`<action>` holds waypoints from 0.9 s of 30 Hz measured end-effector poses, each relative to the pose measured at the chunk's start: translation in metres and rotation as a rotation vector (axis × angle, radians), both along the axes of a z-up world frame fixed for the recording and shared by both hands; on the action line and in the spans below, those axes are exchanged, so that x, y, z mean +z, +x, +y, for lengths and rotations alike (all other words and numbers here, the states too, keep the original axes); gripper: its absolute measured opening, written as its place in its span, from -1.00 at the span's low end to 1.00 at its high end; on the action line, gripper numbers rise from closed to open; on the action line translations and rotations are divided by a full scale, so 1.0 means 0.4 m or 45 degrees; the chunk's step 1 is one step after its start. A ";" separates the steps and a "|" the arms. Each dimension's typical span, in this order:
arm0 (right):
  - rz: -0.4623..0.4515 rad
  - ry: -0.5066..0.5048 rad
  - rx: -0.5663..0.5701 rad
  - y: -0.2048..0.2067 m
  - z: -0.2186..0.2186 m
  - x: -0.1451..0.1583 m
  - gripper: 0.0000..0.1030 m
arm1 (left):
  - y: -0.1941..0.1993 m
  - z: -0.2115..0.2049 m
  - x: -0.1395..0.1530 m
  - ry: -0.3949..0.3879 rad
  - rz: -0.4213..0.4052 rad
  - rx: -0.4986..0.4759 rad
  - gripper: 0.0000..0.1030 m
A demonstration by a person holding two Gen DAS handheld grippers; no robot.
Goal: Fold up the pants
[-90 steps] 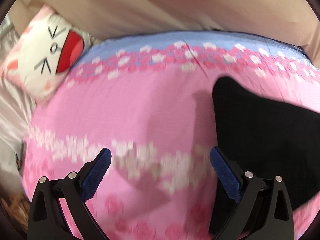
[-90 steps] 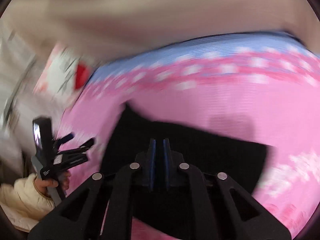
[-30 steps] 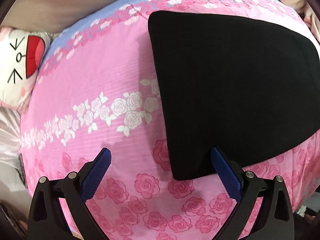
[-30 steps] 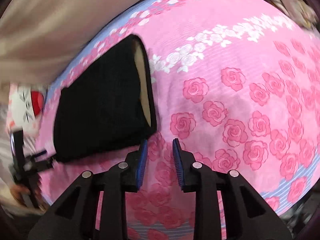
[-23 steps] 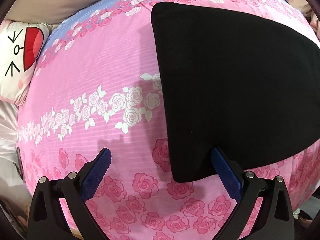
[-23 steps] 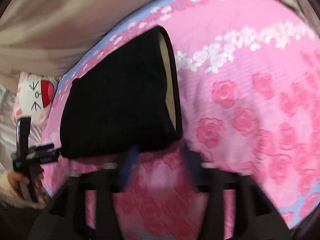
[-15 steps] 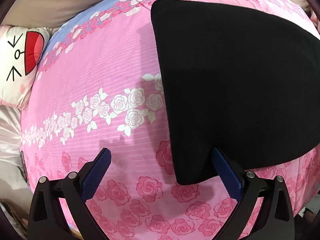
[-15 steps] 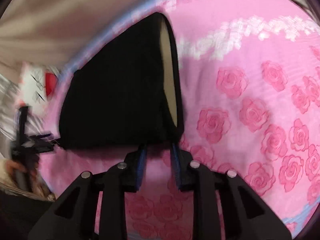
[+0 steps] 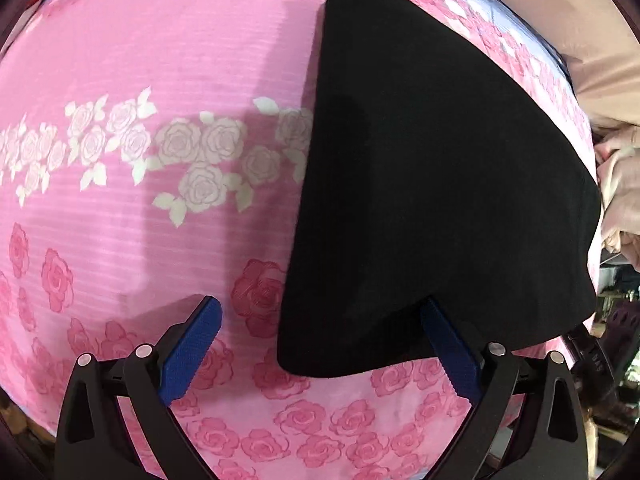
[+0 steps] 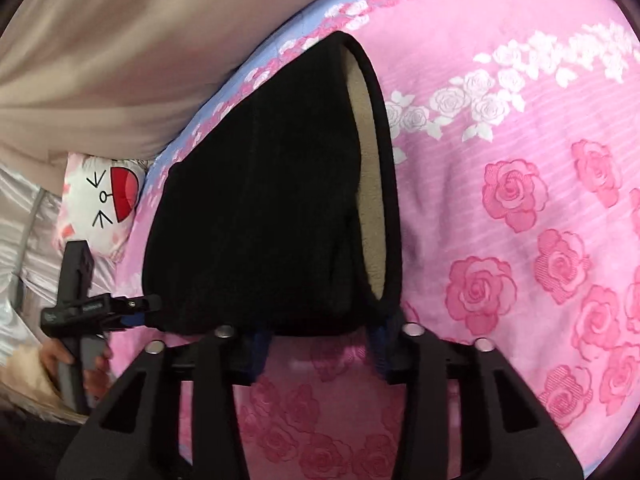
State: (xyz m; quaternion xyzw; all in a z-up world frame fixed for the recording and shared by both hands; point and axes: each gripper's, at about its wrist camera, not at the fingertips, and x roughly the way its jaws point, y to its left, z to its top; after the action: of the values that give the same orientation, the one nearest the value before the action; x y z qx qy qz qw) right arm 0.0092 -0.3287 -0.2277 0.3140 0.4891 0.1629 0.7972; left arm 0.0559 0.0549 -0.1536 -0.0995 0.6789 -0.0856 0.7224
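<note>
Black pants (image 9: 432,184) lie folded flat on a pink rose-print bed cover (image 9: 160,80). In the right wrist view the pants (image 10: 260,208) show a beige lining at the waist opening on the right. My left gripper (image 9: 320,340) is open, its jaws straddling the near left corner of the pants; it also shows in the right wrist view (image 10: 100,308). My right gripper (image 10: 320,344) is open, its blue fingers (image 10: 258,346) at the near edge by the waistband, holding nothing.
A white cartoon-face pillow (image 10: 104,200) lies beyond the pants' left end. Beige bedding (image 10: 120,40) runs along the far side. Pale cloth (image 9: 620,192) lies past the cover's right edge. The cover drops off at the near edge.
My right gripper opened wider and moved up to the pants' near edge at the waistband. My left gripper swung right and closer to the pants' corner, staying open.
</note>
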 end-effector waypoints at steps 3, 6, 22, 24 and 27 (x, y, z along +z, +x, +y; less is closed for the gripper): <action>-0.002 0.030 0.018 -0.012 -0.008 0.044 -0.58 | -0.002 -0.023 0.026 -0.088 -0.016 -0.142 -0.14; -0.007 0.050 0.040 -0.035 -0.026 0.087 -0.60 | -0.012 -0.019 0.052 -0.074 0.000 -0.201 -0.54; 0.172 -0.133 0.001 -0.151 -0.163 0.109 0.07 | -0.126 0.128 0.241 -0.153 -0.252 -0.171 0.60; 0.103 -0.118 -0.100 -0.115 -0.189 0.144 0.49 | -0.088 0.128 0.287 -0.096 -0.390 -0.140 0.62; 0.045 -0.041 -0.115 -0.029 -0.182 0.143 0.50 | -0.025 0.075 0.271 -0.027 -0.414 -0.141 0.62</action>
State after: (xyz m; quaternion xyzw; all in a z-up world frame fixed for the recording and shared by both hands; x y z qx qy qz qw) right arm -0.0024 -0.4014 -0.1705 0.3257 0.4910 0.1132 0.8000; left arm 0.0457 0.0848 -0.0453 -0.0546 0.5567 -0.1474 0.8157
